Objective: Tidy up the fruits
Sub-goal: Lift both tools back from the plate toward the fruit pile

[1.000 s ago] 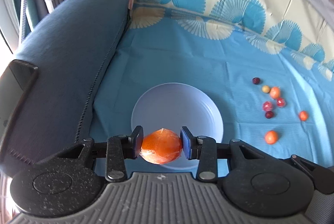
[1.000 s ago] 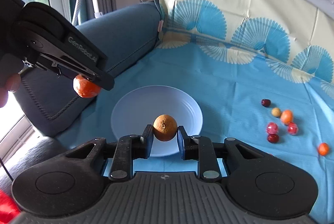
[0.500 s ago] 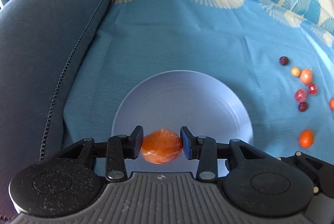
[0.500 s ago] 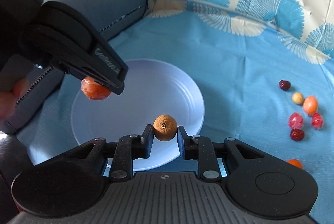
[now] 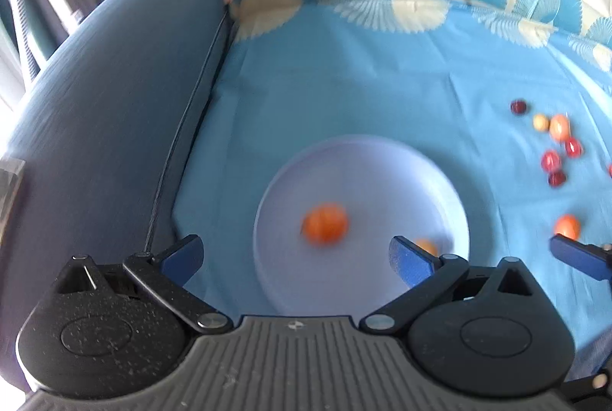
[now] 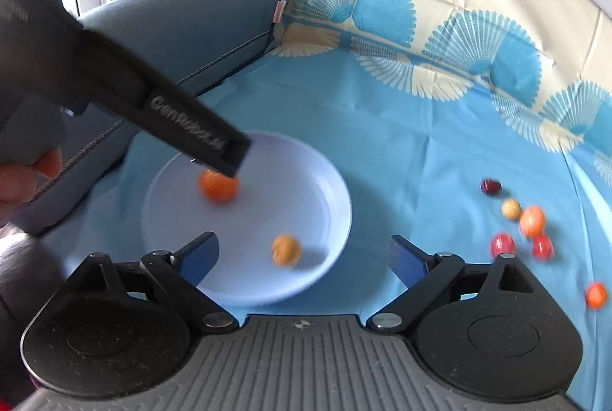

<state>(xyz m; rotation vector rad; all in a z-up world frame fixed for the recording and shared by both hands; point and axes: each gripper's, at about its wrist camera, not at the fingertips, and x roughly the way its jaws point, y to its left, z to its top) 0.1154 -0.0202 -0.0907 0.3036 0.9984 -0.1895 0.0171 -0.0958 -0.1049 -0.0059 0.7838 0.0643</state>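
Note:
A pale blue plate (image 5: pixel 363 162) (image 6: pixel 336 204) lies on the blue cloth. In it lie a blurred orange fruit (image 5: pixel 324 223) (image 6: pixel 218 186) and a smaller tan-orange fruit (image 6: pixel 286 249) (image 5: pixel 426 246). My left gripper (image 5: pixel 296 256) hangs over the plate's near left, its jaws opening wide, with nothing pressed between the pads. My right gripper (image 6: pixel 304 256) is over the plate's near right, jaws also opening, and the tan fruit lies loose below them. In the right wrist view a finger (image 6: pixel 214 147) of the left gripper reaches over the orange fruit.
Several small red, orange and tan fruits (image 6: pixel 531 219) (image 5: pixel 558 128) lie scattered on the cloth (image 5: pixel 382 78) right of the plate. A dark blue sofa armrest (image 5: pixel 107 112) rises on the left. A person's hand (image 6: pixel 23 177) holds the left gripper.
Both grippers have opened and let go of their fruits, which now lie in the plate. Both have sunk a little towards the plate.

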